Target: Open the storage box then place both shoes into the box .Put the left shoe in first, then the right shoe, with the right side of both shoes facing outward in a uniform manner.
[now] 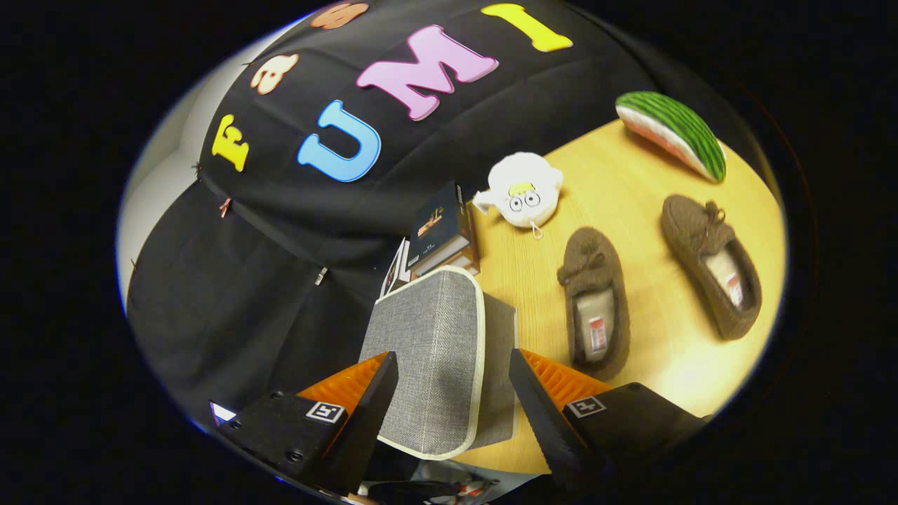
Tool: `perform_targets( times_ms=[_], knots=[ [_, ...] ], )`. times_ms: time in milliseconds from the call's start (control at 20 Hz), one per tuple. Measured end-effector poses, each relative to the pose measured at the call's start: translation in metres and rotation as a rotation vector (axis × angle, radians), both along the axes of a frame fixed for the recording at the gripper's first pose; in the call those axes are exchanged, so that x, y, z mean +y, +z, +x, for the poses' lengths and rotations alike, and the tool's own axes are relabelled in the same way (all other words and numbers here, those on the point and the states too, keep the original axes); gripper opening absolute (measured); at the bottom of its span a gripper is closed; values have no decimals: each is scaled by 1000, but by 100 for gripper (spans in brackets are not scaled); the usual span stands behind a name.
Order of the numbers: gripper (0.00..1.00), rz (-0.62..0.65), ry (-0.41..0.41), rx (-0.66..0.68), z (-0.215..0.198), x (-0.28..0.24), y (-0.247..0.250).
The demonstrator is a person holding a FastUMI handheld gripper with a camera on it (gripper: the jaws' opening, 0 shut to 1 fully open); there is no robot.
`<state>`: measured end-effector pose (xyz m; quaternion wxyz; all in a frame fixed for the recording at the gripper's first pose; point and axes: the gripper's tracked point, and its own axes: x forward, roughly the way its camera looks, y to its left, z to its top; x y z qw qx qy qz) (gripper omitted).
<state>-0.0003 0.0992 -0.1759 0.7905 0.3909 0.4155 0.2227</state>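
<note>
A grey fabric storage box (501,365) with cream edging stands on the wooden table (631,189). Its lid (431,330) is swung up, and the flat face of the lid lies between my fingers. My gripper (452,356) is open. One finger overlaps the lid's edge, while the other stands clear of the cream trim. Two brown fuzzy slippers lie on the table beyond the box. The nearer one (595,301) is just past my finger on that side, and the other (712,263) lies farther off. Both have their openings facing up.
A white plush toy (523,188) sits on the table beyond the nearer slipper. A stack of books (442,231) stands behind the box, against the black cloth wall. A watermelon-slice toy (673,133) lies at the table's far end.
</note>
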Motion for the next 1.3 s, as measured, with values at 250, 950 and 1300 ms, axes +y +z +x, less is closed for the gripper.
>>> perform_targets(
  times_ms=[250,950,1300],
  knots=[
    [98,158,174,25,-22,27,-9],
    [95,502,340,189,-40,67,-52],
    [42,635,332,311,-42,66,-40]
  ],
)
